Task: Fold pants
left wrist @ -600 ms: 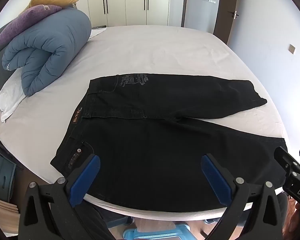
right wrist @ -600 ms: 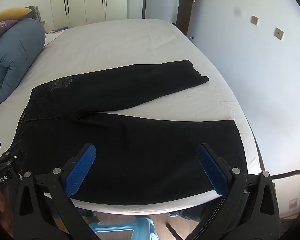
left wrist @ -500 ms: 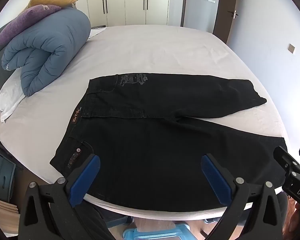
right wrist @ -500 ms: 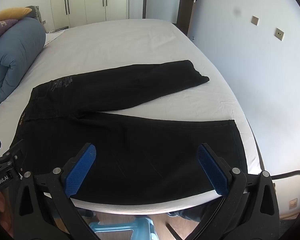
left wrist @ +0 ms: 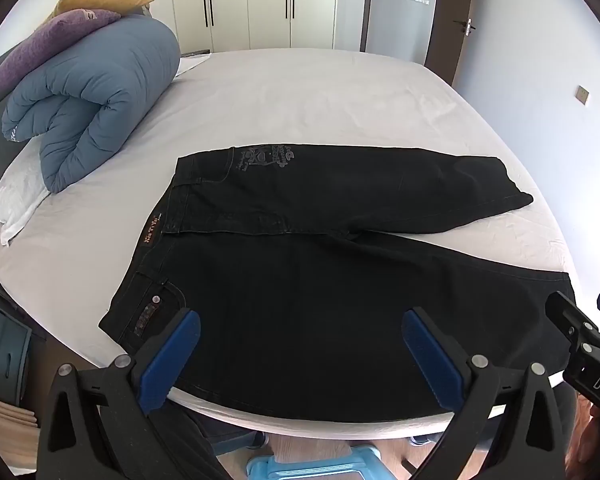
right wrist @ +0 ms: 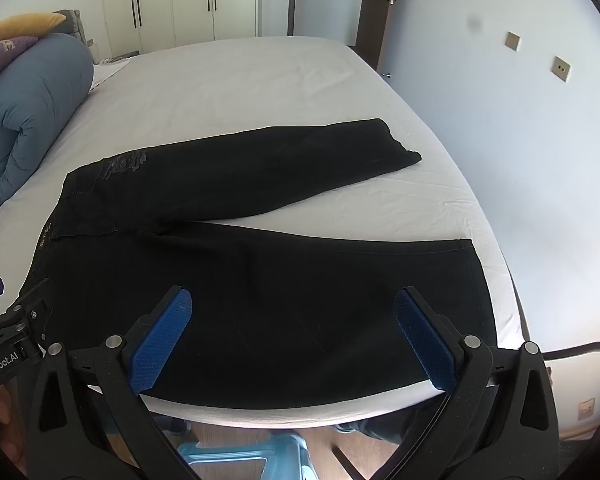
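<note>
Black pants [left wrist: 320,264] lie flat on the white bed [left wrist: 300,96], waistband at the left, the two legs spread apart toward the right. They also show in the right wrist view [right wrist: 260,264]. My left gripper [left wrist: 300,344] is open and empty, held above the near edge of the pants by the waist end. My right gripper [right wrist: 294,328] is open and empty, held above the near leg. Each gripper shows at the edge of the other's view.
A rolled blue duvet [left wrist: 92,100] with purple and yellow pillows lies at the bed's far left. A blue stool [left wrist: 312,464] stands on the floor below the near edge. A wall runs along the bed's right side [right wrist: 520,140]. Wardrobes stand at the back.
</note>
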`<control>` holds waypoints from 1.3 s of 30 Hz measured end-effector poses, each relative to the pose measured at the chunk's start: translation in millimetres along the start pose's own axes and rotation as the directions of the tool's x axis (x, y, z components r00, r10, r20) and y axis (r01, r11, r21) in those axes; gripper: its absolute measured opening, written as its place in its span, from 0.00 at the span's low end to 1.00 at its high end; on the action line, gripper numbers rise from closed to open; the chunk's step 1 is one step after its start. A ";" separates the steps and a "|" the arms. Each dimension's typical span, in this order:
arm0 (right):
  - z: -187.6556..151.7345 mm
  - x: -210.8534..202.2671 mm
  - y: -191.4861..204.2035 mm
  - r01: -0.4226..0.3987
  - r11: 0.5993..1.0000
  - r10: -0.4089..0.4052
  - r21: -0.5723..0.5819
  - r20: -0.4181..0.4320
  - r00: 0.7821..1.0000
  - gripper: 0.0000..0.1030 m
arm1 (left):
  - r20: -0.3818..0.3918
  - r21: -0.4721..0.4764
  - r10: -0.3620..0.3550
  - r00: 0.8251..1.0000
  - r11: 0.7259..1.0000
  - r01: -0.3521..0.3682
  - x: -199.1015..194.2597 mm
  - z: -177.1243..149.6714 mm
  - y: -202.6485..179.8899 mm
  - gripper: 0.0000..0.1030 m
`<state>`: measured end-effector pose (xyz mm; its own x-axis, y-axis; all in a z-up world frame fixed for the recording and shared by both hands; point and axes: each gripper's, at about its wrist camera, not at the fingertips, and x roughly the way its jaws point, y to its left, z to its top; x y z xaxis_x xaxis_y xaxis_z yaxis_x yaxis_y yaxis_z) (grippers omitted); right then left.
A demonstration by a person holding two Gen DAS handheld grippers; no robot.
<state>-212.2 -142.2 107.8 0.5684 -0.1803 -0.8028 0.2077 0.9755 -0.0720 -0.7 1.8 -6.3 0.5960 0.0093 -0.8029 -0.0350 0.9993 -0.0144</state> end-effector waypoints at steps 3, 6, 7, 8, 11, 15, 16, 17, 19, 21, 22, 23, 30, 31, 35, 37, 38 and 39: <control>-0.6 3.2 4.1 -0.001 1.000 0.001 -0.002 -0.001 1.000 1.00 | -0.001 -0.001 -0.001 1.000 1.000 0.001 -0.5 0.4 0.5 1.00; -1.4 4.7 6.1 -0.002 1.000 0.002 -0.003 0.000 1.000 1.00 | -0.001 0.002 0.001 1.000 1.000 -0.001 -0.5 -1.1 -2.0 1.00; -1.6 4.7 6.3 -0.002 1.000 0.002 -0.003 -0.001 1.000 1.00 | -0.001 0.002 0.000 1.000 1.000 0.000 -0.8 -1.6 -2.4 1.00; -1.5 5.5 6.0 -0.002 1.000 0.002 -0.004 -0.002 1.000 1.00 | -0.001 0.001 0.000 1.000 1.000 0.000 -0.4 -2.1 -2.4 1.00; -3.3 5.7 8.2 -0.001 1.000 0.001 -0.007 -0.002 1.000 1.00 | -0.002 0.004 0.001 1.000 1.000 -0.001 -0.5 -2.0 -2.6 1.00; -4.5 6.9 8.6 -0.002 1.000 0.002 -0.007 -0.002 1.000 1.00 | -0.003 0.002 0.000 1.000 1.000 0.000 -0.7 -1.2 -2.3 1.00; -4.2 6.9 8.7 -0.002 1.000 0.002 -0.007 -0.002 1.000 1.00 | -0.003 0.002 0.001 1.000 1.000 -0.001 -0.4 -1.5 -2.3 1.00; -4.1 7.0 8.7 -0.002 1.000 0.002 -0.007 -0.002 1.000 1.00 | -0.003 0.003 0.001 1.000 1.000 -0.001 -0.9 -0.9 -2.4 1.00; -3.9 7.1 8.3 -0.003 1.000 0.003 -0.007 -0.003 1.000 1.00 | -0.003 0.002 0.000 1.000 1.000 0.000 -1.0 -1.0 -2.3 1.00; -4.0 7.1 8.5 -0.003 1.000 0.002 -0.007 -0.003 1.000 1.00 | -0.004 0.003 0.000 1.000 1.000 0.000 -0.6 -1.2 -2.3 1.00; -3.7 7.2 8.1 -0.003 1.000 0.003 -0.008 -0.003 1.000 1.00 | -0.005 0.003 0.000 1.000 1.000 0.000 -0.4 -1.6 -2.2 1.00; -4.0 7.2 8.3 -0.003 1.000 0.003 -0.008 -0.004 1.000 1.00 | -0.004 0.003 0.001 1.000 1.000 -0.001 -0.4 -2.0 -1.9 1.00; -3.4 7.6 7.9 -0.003 1.000 0.003 -0.007 -0.005 1.000 1.00 | -0.004 0.003 0.001 1.000 1.000 -0.001 -0.2 -2.4 -1.8 1.00; -3.4 7.6 7.9 -0.003 1.000 0.003 -0.006 -0.006 1.000 1.00 | -0.005 0.003 0.001 1.000 1.000 -0.001 0.3 -2.7 -1.7 1.00; -4.9 7.9 8.8 -0.003 1.000 0.003 -0.008 -0.006 1.000 1.00 | -0.006 0.001 0.001 1.000 1.000 -0.001 1.2 -5.8 0.4 1.00; -4.7 8.0 8.8 -0.004 1.000 0.004 -0.008 -0.008 1.000 1.00 | -0.008 0.000 0.000 1.000 1.000 0.000 2.4 -8.5 2.1 1.00; -6.1 8.3 9.2 -0.004 1.000 0.004 -0.008 -0.008 1.000 1.00 | -0.008 0.000 0.000 1.000 1.000 0.000 2.8 -10.1 2.7 1.00; -6.4 8.3 9.4 -0.003 1.000 0.003 -0.008 -0.008 1.000 1.00 | -0.009 0.001 0.001 1.000 1.000 -0.001 3.0 -9.7 2.6 1.00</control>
<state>-210.6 -133.8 96.7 0.5627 -0.1759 -0.8077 0.1997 0.9771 -0.0737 -6.8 4.1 -14.6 0.5885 0.0096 -0.8084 -0.0348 0.9993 -0.0134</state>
